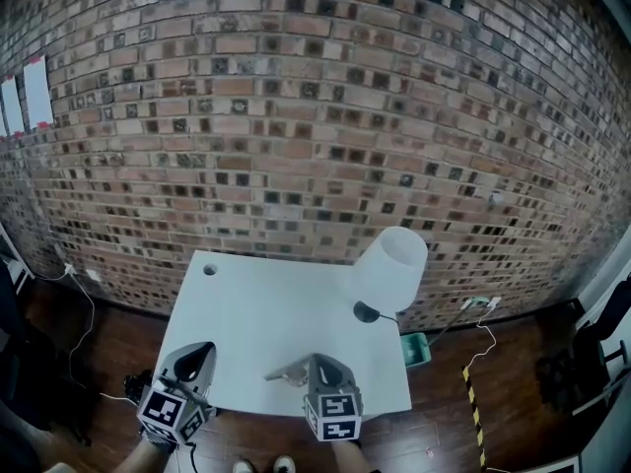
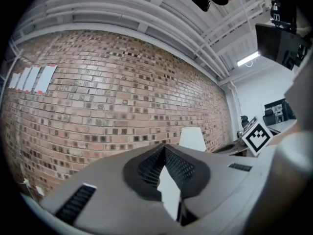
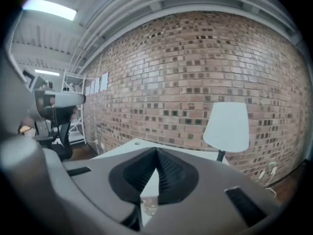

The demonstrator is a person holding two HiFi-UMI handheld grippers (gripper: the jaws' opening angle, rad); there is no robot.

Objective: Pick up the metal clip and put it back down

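Head view: my right gripper [image 1: 317,363] is pinched on the metal clip [image 1: 287,372], lamp's [image 1: 390,267] near side, low over the white table [image 1: 246,304]. Grab looks done; lift & put-down left. Left gripper [image 1: 201,351] sits farther from the lamp. Left gripper view: jaws together, empty. Right gripper view: clip glints betw. pads; brick wall [image 3: 195,67] behind lamp.
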